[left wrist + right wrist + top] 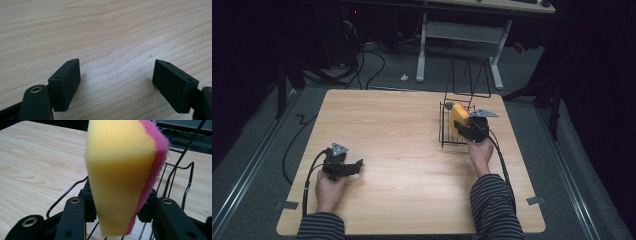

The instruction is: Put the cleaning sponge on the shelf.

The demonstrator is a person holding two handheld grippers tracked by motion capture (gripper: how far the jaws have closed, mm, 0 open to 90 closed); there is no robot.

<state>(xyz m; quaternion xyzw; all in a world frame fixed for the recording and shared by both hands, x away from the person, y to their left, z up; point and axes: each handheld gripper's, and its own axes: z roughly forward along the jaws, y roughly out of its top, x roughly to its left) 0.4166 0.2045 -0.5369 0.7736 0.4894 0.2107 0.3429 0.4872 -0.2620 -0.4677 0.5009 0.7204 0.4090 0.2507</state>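
Risk: sponge (120,177) could snag on the wire rack (447,131) rim or twist out of the pinch, since only its lower end is gripped. Right tool (469,128) clenched on the sponge, which stands upright between its jaws, above the rack. Left tool (343,167) released, empty, resting on the surface (402,150).

The left gripper (116,82) holds its black fingers (65,83) wide apart over the wooden table (105,30).

free: bare table (402,125) left and centre | obstacle: wire rack (447,135) far right, its tall back loops behind | sponge (458,116) over rack | left gripper (343,165) near-left edge
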